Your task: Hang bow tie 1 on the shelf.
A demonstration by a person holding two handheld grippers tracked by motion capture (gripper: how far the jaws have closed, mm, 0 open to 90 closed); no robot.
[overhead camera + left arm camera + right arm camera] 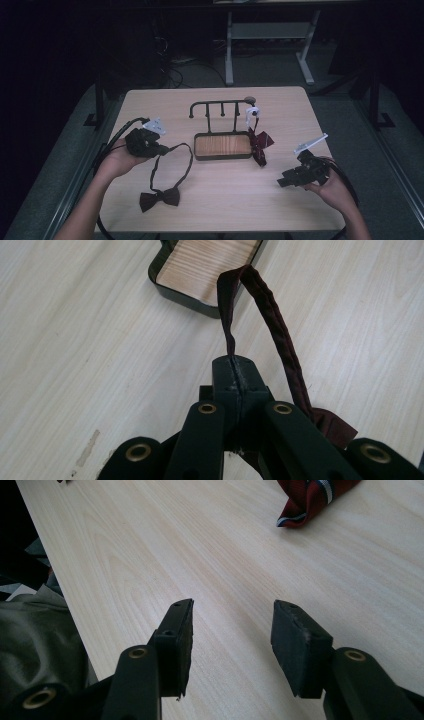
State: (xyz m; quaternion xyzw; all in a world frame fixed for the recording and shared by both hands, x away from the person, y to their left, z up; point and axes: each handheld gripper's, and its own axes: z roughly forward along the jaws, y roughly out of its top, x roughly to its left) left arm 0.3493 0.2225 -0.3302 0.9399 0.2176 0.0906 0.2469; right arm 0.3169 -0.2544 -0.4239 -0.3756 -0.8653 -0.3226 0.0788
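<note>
A dark maroon bow tie (159, 198) lies near the table's front, its neck strap (186, 161) looping up to my left gripper (165, 148). That gripper is shut on the strap (261, 295), which runs from the pinched jaws toward the stand's wooden base (202, 262). A black rack with hooks (220, 106) rises from a wooden tray base (222, 145). A red striped tie (259, 142) hangs from its right end and spills onto the table; its tip (310, 500) lies ahead of my right gripper. My right gripper (283, 181) (232, 640) stands open over bare wood, nothing between its pads.
The light wooden table (280, 205) stands on a grey floor. A grey-green cloth (35, 640) lies past the table's edge in the right gripper view. A white desk frame (270, 45) stands behind the table. Cables trail from both grippers.
</note>
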